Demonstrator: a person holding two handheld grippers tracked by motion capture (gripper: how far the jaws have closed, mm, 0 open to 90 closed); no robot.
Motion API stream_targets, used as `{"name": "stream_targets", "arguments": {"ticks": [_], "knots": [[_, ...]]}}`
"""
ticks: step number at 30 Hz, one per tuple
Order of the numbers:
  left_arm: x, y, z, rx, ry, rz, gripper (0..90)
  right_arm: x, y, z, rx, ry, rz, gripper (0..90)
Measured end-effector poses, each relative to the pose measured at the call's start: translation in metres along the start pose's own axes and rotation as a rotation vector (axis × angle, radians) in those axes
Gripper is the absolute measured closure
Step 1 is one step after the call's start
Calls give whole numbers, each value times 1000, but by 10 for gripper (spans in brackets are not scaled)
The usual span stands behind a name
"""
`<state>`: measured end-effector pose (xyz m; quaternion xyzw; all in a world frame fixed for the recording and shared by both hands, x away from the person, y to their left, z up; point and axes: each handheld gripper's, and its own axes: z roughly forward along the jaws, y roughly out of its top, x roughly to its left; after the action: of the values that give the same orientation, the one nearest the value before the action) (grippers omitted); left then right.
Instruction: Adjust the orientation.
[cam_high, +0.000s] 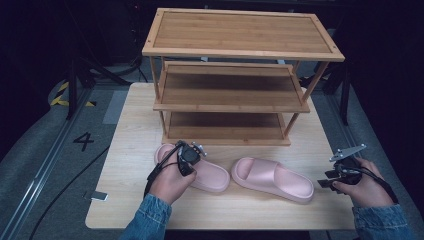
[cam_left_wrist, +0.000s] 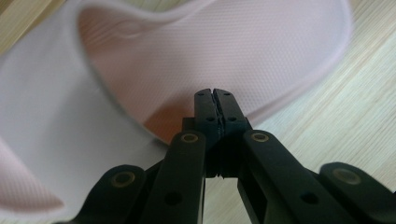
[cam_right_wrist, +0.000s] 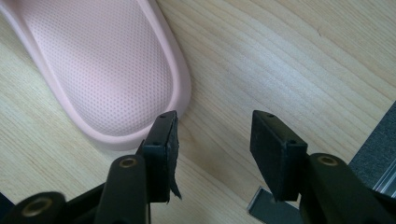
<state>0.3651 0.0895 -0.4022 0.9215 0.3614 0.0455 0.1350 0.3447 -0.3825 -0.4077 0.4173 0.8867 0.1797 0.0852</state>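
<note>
Claws: left closed over slipper, right apart.

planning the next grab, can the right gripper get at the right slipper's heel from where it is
Probably yes. The right gripper is open with its jaws just off the heel end of the right slipper, and only bare table lies between them.

Rack blocks surface at 12 o'clock; shelves open toward 6. Two slippers lie across the front strip. Bare lanes at 9 and 3 o'clock beside rack.
</note>
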Motion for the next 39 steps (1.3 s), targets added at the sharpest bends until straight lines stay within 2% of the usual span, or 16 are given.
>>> {"name": "stream_targets", "arguments": {"ticks": [6,12,18,25,26,31,33,36,39], "knots": [[2,-13,-4,22,35,-17,894,-2,3,0,-4,-3,-5,524],[11,-26,-6,18,24,-55,896,-1,9,3,-1,1,-21,517],[18,-35,-9,23,40,-82,894,1,15,5,-5,4,-40,516],[31,-42,-12,44,88,-117,888,2,16,7,-2,4,-42,513],[35,-43,-12,38,79,-136,886,2,15,7,0,4,-40,513],[38,-44,-13,44,75,-137,867,1,12,7,0,2,-36,513],[34,-43,-14,33,29,-133,793,0,10,6,0,-3,-34,512],[27,-44,-17,0,-13,-158,580,-1,10,4,-5,-7,-31,508],[23,-45,-18,-37,-64,-197,510,0,10,5,-14,-7,-37,494]]}}
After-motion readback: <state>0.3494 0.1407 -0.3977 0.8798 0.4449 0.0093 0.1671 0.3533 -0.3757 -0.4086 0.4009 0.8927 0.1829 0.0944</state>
